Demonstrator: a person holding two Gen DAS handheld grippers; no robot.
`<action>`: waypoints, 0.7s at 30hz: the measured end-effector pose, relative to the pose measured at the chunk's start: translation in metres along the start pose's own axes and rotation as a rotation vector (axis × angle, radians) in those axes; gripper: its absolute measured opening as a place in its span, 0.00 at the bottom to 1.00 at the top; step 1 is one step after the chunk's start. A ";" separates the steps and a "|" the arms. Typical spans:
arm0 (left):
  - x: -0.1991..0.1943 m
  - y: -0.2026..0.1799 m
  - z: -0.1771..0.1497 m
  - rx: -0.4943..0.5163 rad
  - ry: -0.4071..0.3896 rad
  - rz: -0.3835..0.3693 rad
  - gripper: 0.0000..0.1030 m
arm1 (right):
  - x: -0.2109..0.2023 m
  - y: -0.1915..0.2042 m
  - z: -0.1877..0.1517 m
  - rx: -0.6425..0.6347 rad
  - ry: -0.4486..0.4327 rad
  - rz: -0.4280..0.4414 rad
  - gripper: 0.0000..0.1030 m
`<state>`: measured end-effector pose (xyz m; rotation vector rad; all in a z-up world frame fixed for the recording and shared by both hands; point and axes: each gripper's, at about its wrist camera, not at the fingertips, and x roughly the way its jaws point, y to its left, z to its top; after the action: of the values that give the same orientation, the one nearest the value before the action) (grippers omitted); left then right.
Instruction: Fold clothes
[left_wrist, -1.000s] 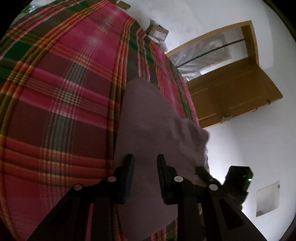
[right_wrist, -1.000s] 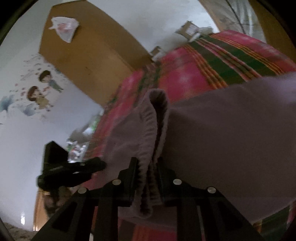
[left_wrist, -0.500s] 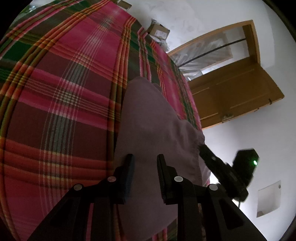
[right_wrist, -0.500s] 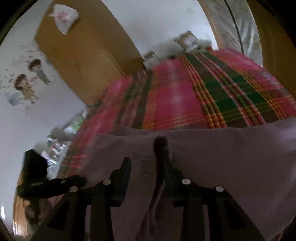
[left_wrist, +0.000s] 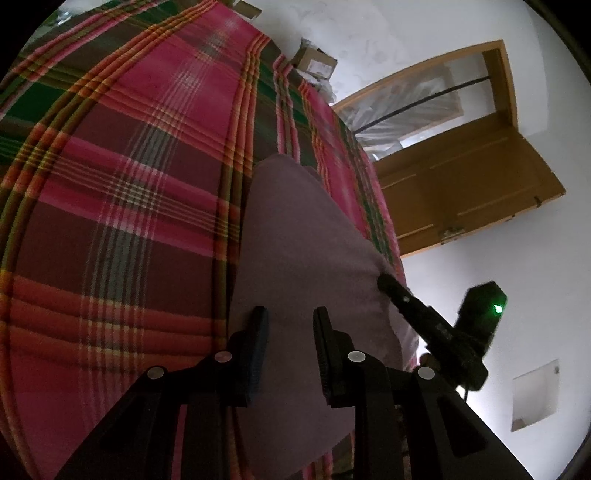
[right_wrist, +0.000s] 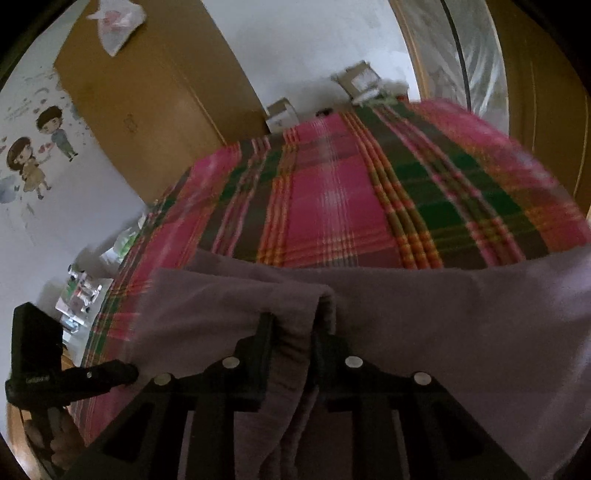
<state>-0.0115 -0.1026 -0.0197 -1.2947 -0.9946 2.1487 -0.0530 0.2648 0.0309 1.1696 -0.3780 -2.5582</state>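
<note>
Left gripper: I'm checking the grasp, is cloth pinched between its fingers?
No, the left gripper is open above the purple cloth, with a clear gap.

Garment (left_wrist: 295, 251) lying on bedspread (left_wrist: 129, 177), near its right edge. Left gripper (left_wrist: 290, 332) sitting over garment's near end; right gripper (right_wrist: 291, 332) reaching in at its right side, fold of cloth between fingers. Boxes (right_wrist: 354, 83) sitting behind bedspread, against wall.
</note>
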 end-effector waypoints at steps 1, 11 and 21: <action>-0.001 0.001 0.000 -0.001 -0.001 0.000 0.24 | -0.007 0.004 -0.002 -0.018 -0.016 0.002 0.21; -0.010 0.003 -0.012 0.004 0.014 -0.007 0.24 | -0.034 0.025 -0.065 -0.230 0.025 -0.036 0.27; -0.022 0.008 -0.021 0.011 0.019 -0.002 0.24 | -0.052 0.047 -0.075 -0.289 -0.047 -0.024 0.31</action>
<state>0.0175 -0.1149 -0.0199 -1.3063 -0.9751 2.1330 0.0444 0.2329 0.0357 1.0146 -0.0015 -2.5562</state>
